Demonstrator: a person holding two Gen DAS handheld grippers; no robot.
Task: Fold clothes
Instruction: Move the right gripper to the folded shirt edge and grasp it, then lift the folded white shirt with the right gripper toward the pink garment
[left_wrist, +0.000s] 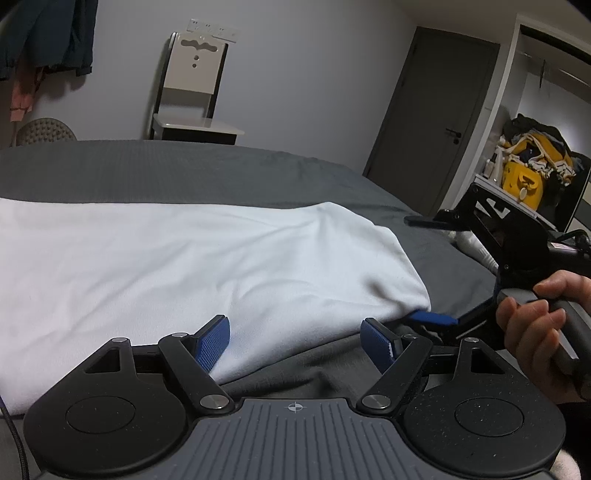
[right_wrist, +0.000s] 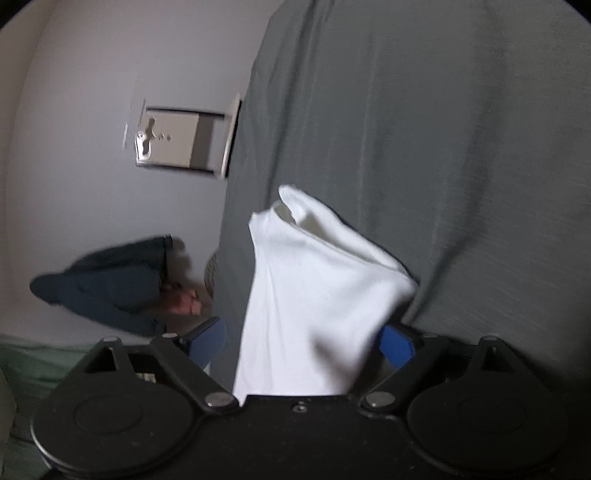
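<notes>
1. Nearest the left wrist camera, the left gripper (left_wrist: 295, 341) has its blue-padded fingers (left_wrist: 212, 341) spread wide, and nothing is pinched between them.
2. Just beyond those fingers lies the white garment (left_wrist: 184, 258), smooth and plain, spread across the grey bedcover (left_wrist: 184, 170) with soft creases toward its right end.
3. The garment's near hem runs between the left gripper's fingers; the left pad overlaps that hem, while the right pad sits over bare grey cloth.
4. At the garment's near right corner, a blue pad (left_wrist: 432, 316) of the right gripper pokes out from under the fabric, and the corner is lifted there.
5. To the right, a hand (left_wrist: 535, 325) wraps the grey handle of the right gripper.
6. In the right wrist view, the right gripper (right_wrist: 306, 343) has the white garment bunched up between its fingers; the cloth fills the gap and rises in a peaked fold, but the view is blurred and I cannot tell whether the pads are pressing it or only spread around it.
7. Farther off, beyond the bed, a white and black chair (left_wrist: 192, 85) stands against the pale wall.
8. At far left, a dark jacket (left_wrist: 48, 33) hangs on the wall.
9. At far right is a dark door (left_wrist: 436, 122), and beside it a shelf with a yellow bag (left_wrist: 524, 177).
</notes>
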